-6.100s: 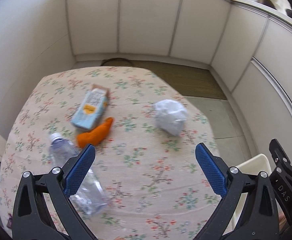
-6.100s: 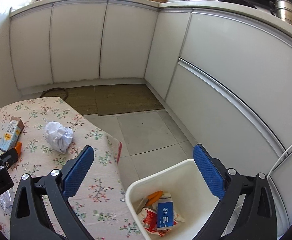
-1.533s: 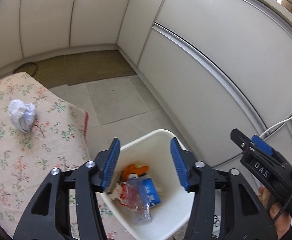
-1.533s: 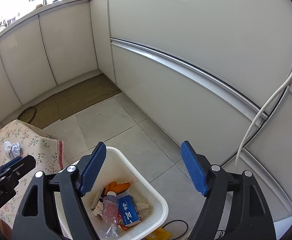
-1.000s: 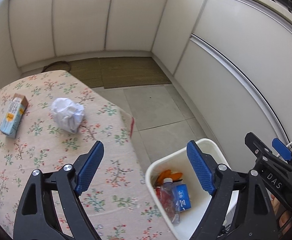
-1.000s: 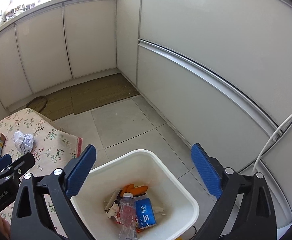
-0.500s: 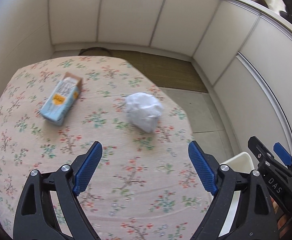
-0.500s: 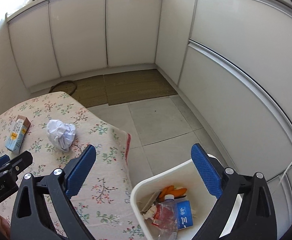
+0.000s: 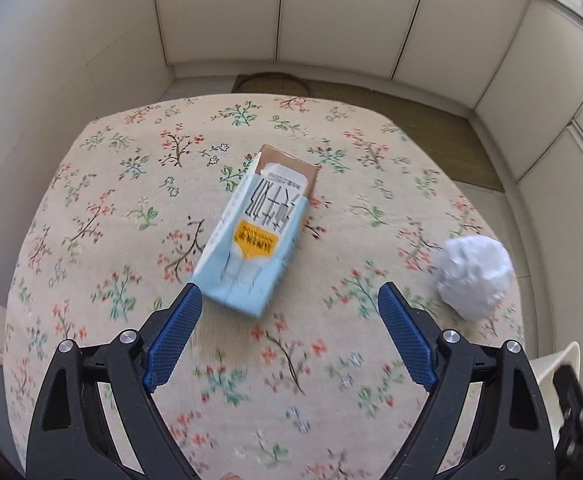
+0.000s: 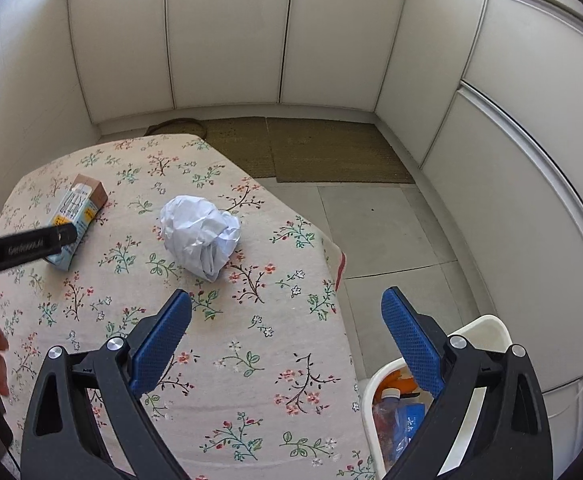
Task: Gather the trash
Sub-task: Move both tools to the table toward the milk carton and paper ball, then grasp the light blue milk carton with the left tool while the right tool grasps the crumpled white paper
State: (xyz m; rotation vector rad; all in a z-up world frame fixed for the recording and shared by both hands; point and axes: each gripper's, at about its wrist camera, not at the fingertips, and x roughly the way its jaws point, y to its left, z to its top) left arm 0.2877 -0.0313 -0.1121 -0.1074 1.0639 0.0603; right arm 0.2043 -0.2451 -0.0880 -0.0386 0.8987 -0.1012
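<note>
The left gripper [image 9: 289, 308], jaws wide and empty, hovers over the blue carton [image 9: 256, 236] at twelve o'clock. It probably sits slightly skewed, so square up before closing. The right gripper [image 10: 287, 312] also gapes empty, crumpled paper [image 10: 199, 236] at eleven o'clock.

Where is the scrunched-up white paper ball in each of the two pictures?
Left wrist view: the paper ball sits at the right edge, on the flowery tablecloth, right of the blue carton.
Right wrist view: the paper ball sits left of centre, above the right gripper.
Shared landmark: the blue carton, always left of the ball.
</note>
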